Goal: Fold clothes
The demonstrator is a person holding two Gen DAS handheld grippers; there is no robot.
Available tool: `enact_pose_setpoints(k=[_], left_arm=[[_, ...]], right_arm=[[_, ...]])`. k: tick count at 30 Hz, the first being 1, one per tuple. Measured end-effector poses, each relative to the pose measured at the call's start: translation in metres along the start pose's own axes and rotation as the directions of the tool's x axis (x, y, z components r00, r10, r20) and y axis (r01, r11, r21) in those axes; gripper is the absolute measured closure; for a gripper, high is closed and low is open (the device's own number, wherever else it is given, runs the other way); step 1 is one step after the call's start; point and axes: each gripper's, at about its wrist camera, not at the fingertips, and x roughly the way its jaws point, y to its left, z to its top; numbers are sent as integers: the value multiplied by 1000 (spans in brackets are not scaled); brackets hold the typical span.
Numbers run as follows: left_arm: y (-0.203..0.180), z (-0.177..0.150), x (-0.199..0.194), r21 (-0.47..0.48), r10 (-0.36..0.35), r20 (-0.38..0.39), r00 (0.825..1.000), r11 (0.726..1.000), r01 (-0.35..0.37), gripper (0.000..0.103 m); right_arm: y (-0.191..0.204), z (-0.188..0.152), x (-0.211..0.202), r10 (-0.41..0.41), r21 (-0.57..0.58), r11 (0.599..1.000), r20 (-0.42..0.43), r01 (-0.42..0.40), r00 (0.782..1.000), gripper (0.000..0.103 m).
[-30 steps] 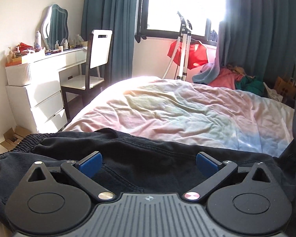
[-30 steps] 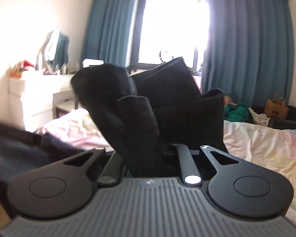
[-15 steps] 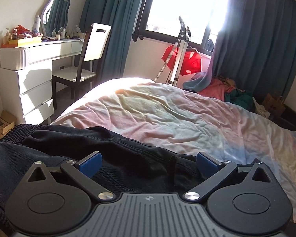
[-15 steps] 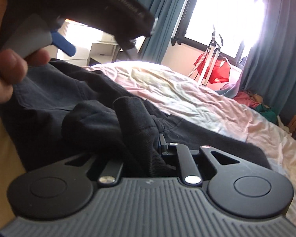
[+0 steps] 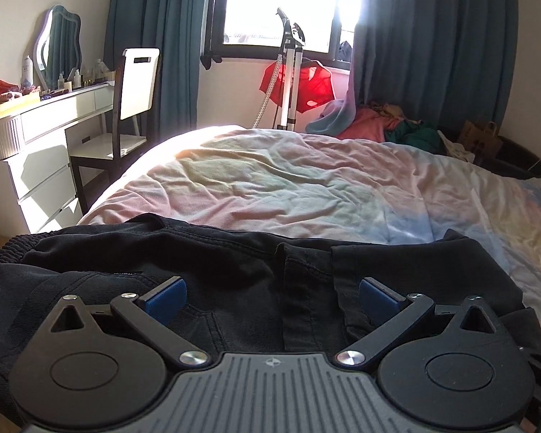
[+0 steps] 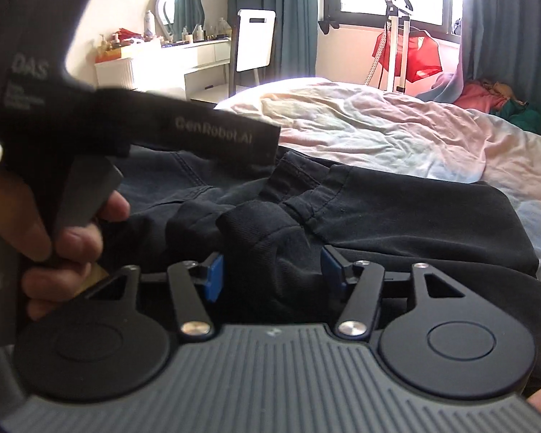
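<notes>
Black trousers (image 5: 234, 263) lie across the near edge of the bed, folded over themselves, elastic waistband at the left. My left gripper (image 5: 272, 297) is open just above the fabric, blue pads apart and holding nothing. In the right wrist view the trousers (image 6: 396, 216) fill the foreground. My right gripper (image 6: 268, 270) is open, its blue pads either side of a raised bunch of black cloth (image 6: 267, 231) without clamping it. The left gripper's handle (image 6: 90, 119), held by a hand, crosses the upper left of that view.
The bed (image 5: 288, 187) has a rumpled pastel duvet stretching back. A white dressing table (image 5: 36, 137) and chair (image 5: 133, 93) stand at the left. A steamer stand with a red garment (image 5: 295, 79) is by the window. A clothes pile (image 5: 378, 122) lies at the far right.
My right gripper brought the trouser leg down onto the bed and opened, letting the cloth go. My left gripper stayed open over the trousers, shifting slightly.
</notes>
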Motion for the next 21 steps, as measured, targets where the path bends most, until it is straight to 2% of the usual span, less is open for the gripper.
enact_pose_setpoints(k=[1,6,11,16,21], left_arm=[[-4,-3,-1,14,0,-5,1000,1000,0,1],[-21,-19,-5,94,3,-41,999,996,1,1],[-34,-37,3,162,29,-106,994,987,-11,1],[-42,-49,13,231,62,-137,989,973,-29,1],[-37,-35,8,178,-16,-143,990,983,42,1]], right_arm=[[-4,1,-11,15,9,1000,2,-15,1000,45],[-50,-2,-32,-91,146,985,26,86,996,45],[-97,-5,-52,-199,283,942,35,182,979,44],[-120,-20,-36,-232,382,892,-70,241,970,44],[-136,-36,-23,-234,457,842,-170,287,957,43]])
